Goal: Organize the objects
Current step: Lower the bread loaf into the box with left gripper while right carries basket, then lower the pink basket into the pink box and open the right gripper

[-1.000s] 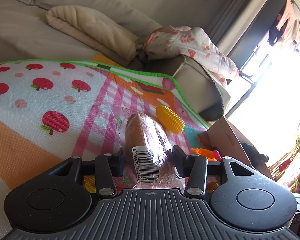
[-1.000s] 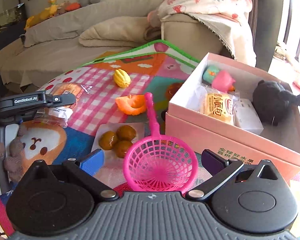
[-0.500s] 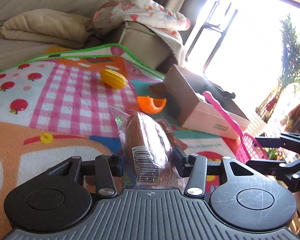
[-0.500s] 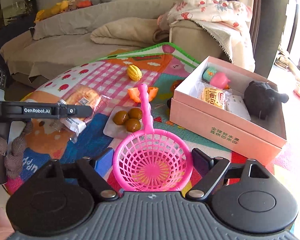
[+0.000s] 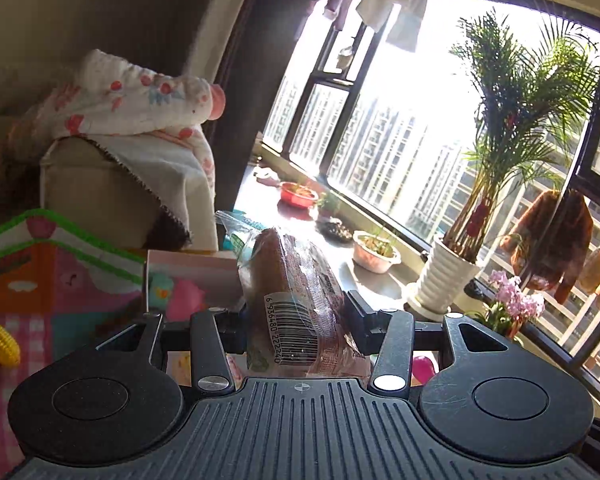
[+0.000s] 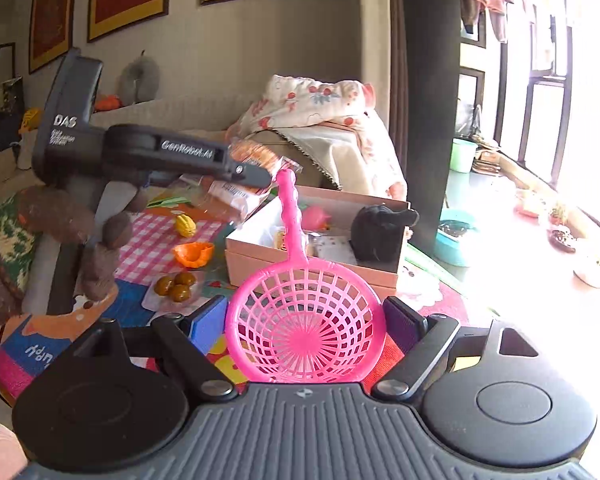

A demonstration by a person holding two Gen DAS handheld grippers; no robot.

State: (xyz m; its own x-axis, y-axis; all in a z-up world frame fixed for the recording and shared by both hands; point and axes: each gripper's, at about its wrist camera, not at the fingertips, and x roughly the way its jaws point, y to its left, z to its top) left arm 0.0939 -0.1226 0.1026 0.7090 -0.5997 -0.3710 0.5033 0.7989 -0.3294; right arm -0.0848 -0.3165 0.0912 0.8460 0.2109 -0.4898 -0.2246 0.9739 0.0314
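My left gripper (image 5: 296,316) is shut on a clear-wrapped brown bread packet (image 5: 288,280), barcode towards the camera. It is held in the air, just this side of the open pink box (image 5: 192,268). In the right wrist view that left gripper (image 6: 256,172) and its bread packet (image 6: 256,154) hover above the box's (image 6: 312,276) left rim. My right gripper (image 6: 305,322) is shut on the round basket of a pink plastic strainer (image 6: 300,312), with the handle pointing away over the box. A black plush toy (image 6: 376,232) and small packets lie inside the box.
On the colourful play mat (image 6: 152,240) lie a yellow corn toy (image 6: 185,225), an orange toy (image 6: 193,254) and a packet of brown balls (image 6: 176,286). A sofa arm under a floral blanket (image 6: 320,112) stands behind the box. A potted palm (image 5: 448,280) and pots line the window sill.
My left gripper swung right and rose with the bread, from over the mat to the box. My right gripper narrowed onto the strainer and lifted it.
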